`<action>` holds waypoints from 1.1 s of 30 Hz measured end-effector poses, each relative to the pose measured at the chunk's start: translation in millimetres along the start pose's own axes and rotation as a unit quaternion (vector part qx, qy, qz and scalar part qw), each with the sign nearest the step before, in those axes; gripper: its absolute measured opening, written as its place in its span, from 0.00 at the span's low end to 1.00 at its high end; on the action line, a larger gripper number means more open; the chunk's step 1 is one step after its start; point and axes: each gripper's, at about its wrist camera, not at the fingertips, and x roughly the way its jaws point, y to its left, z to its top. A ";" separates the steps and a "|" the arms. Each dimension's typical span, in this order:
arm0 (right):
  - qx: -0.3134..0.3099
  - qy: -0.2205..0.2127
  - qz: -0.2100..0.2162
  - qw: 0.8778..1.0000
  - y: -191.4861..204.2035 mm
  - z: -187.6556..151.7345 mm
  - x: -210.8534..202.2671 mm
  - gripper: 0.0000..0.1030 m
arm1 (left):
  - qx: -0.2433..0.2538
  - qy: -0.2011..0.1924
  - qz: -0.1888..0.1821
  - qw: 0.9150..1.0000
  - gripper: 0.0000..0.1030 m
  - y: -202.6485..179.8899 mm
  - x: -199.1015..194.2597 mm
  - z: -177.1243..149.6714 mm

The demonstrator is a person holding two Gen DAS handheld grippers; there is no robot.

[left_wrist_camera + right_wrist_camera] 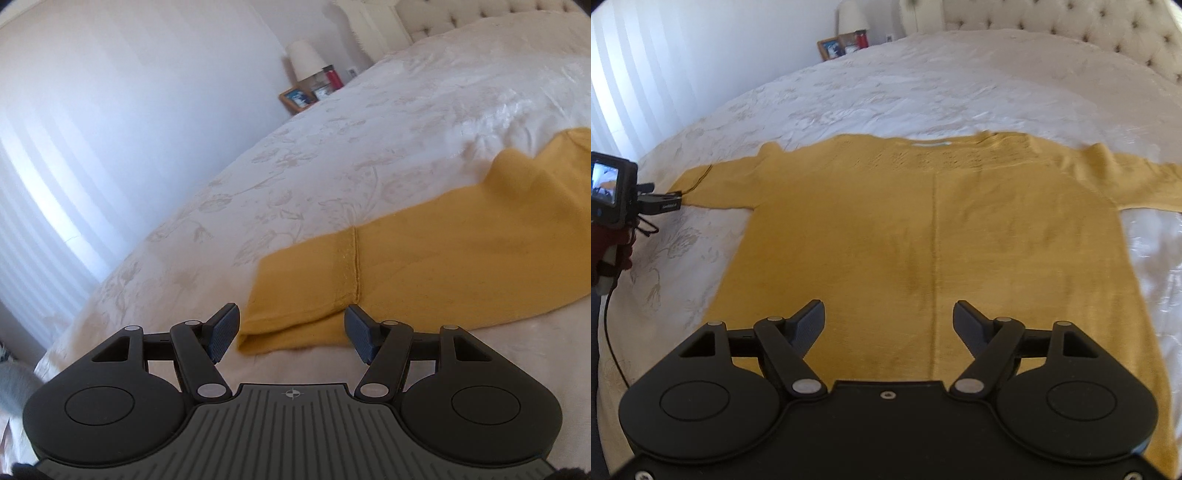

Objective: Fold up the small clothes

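Fold not started: yellow sweater [923,229] flat on bed [923,85], left gripper [291,332] spread around sleeve cuff [295,291] without pinching, right gripper [888,326] spread empty over hem; next, pinch cuff, carry sleeve across body.

Your sweater [923,229] lies flat on the bed [923,85], sleeves out to either side. Your left gripper [291,332] sits at its left cuff [295,295]. The nightstand [846,46] stands behind the bed, left of the headboard [1071,29].
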 end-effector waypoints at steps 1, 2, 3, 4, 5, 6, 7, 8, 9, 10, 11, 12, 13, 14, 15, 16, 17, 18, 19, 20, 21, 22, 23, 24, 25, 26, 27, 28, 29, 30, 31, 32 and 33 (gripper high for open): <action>-0.002 0.004 0.002 1.000 1.7 0.3 3.1 0.76 | 0.004 0.001 -0.005 1.000 0.60 -0.5 5.0 -1.7; -0.002 0.007 0.002 1.000 3.2 1.1 5.6 0.76 | 0.008 0.005 -0.009 1.000 0.60 -1.6 11.1 -3.1; -0.003 0.010 0.003 1.000 4.4 1.3 7.8 0.76 | 0.011 0.008 -0.012 1.000 0.60 -2.6 15.7 -4.2; -0.003 0.011 0.003 1.000 5.1 1.8 8.9 0.76 | 0.013 0.007 -0.015 1.000 0.60 -3.7 19.2 -5.3; -0.003 0.012 0.004 1.000 5.9 2.1 9.4 0.76 | 0.019 0.005 -0.017 1.000 0.60 -5.1 19.4 -7.1; -0.002 0.013 0.004 1.000 5.8 2.1 9.7 0.76 | 0.026 0.003 -0.017 1.000 0.60 -7.2 22.0 -7.4; -0.001 0.014 0.005 1.000 5.5 2.1 9.8 0.76 | 0.032 0.001 -0.016 0.999 0.60 -8.8 26.0 -6.8; 0.000 0.015 0.005 1.000 5.0 2.1 9.6 0.76 | 0.034 0.001 -0.018 0.999 0.57 -9.4 29.5 -5.3; 0.001 0.016 0.005 1.000 4.6 1.8 9.6 0.76 | 0.030 0.003 -0.026 0.999 0.51 -8.5 33.2 -3.3; 0.003 0.018 0.004 1.000 4.1 1.6 9.8 0.76 | 0.018 0.009 -0.054 0.998 0.29 -4.4 37.4 -0.4; 0.004 0.018 0.003 1.000 3.6 1.4 9.7 0.76 | -0.002 0.015 -0.088 0.996 0.04 0.8 40.6 1.8; 0.006 0.018 0.002 1.000 2.9 1.1 9.1 0.76 | -0.031 0.023 -0.119 0.992 0.05 7.7 44.4 5.0; 0.008 0.018 0.001 1.000 1.9 0.6 8.0 0.76 | -0.059 0.029 -0.124 0.990 0.04 13.3 46.3 8.5; 0.010 0.017 0.002 1.000 0.6 0.1 6.5 0.76 | -0.080 0.032 -0.125 0.988 0.04 18.8 45.7 12.3; 0.013 0.016 0.002 1.000 -0.8 0.2 5.4 0.76 | -0.099 0.033 -0.126 0.987 0.04 23.9 43.0 16.9; 0.016 0.015 0.003 1.000 -3.1 -0.2 3.8 0.76 | -0.121 0.031 -0.128 0.984 0.04 29.2 37.2 24.1; 0.018 0.014 0.004 1.000 -5.8 -0.6 2.5 0.76 | -0.140 0.028 -0.133 0.981 0.04 33.4 30.3 30.8; 0.021 0.012 0.005 1.000 -8.8 -0.7 1.8 0.76 | -0.159 0.023 -0.143 0.976 0.04 37.1 21.7 38.8; 0.025 0.011 0.006 1.000 -12.1 -1.4 1.2 0.76 | -0.179 0.016 -0.158 0.971 0.04 40.6 8.4 48.4; 0.031 0.011 0.007 0.999 -16.1 -2.1 1.2 0.76 | -0.193 0.008 -0.171 0.966 0.04 42.2 -4.0 57.6; 0.037 0.011 0.009 0.999 -20.0 -2.6 1.5 0.76 | -0.207 0.000 -0.189 0.960 0.04 42.7 -17.7 68.3; 0.044 0.011 0.010 0.999 -24.2 -3.5 1.9 0.76 | -0.219 -0.008 -0.207 0.954 0.04 41.0 -28.6 80.6; 0.050 0.010 0.011 0.999 -28.3 -4.7 1.9 0.76 | -0.228 -0.016 -0.223 0.947 0.04 38.8 -41.5 91.0; 0.056 0.010 0.010 0.998 -32.5 -6.1 2.0 0.76 | -0.235 -0.024 -0.239 0.942 0.04 34.8 -53.3 101.7; 0.059 0.009 0.007 0.998 -36.1 -7.4 1.3 0.76 | -0.239 -0.032 -0.255 0.936 0.04 29.0 -66.8 112.7; 0.062 0.008 0.004 0.998 -39.9 -9.0 0.3 0.76 | -0.240 -0.041 -0.268 0.932 0.04 21.6 -79.8 123.0; 0.064 0.006 0.001 0.998 -43.7 -10.6 -1.1 0.76 | -0.241 -0.050 -0.282 0.927 0.04 12.0 -94.1 134.2; 0.066 0.004 -0.001 0.998 -47.0 -12.4 -2.9 0.76 | -0.242 -0.056 -0.296 0.922 0.04 2.1 -105.5 142.6; 0.068 0.002 -0.004 0.998 -50.5 -14.3 -4.9 0.76 | -0.245 -0.059 -0.312 0.916 0.04 -8.2 -112.8 149.1; 0.070 0.001 -0.006 0.998 -54.1 -16.0 -6.8 0.76 | -0.248 -0.061 -0.329 0.909 0.04 -20.8 -122.0 157.3; 0.073 0.000 -0.008 0.997 -57.4 -17.6 -8.5 0.76 | -0.249 -0.061 -0.344 0.903 0.04 -32.7 -125.9 163.1; 0.076 -0.001 -0.009 0.997 -61.5 -19.2 -10.4 0.76 | -0.250 -0.062 -0.357 0.898 0.04 -48.3 -130.3 167.4; 0.080 -0.002 -0.011 0.997 -65.1 -20.3 -12.2 0.76 | -0.250 -0.063 -0.368 0.893 0.04 -63.8 -134.4 171.9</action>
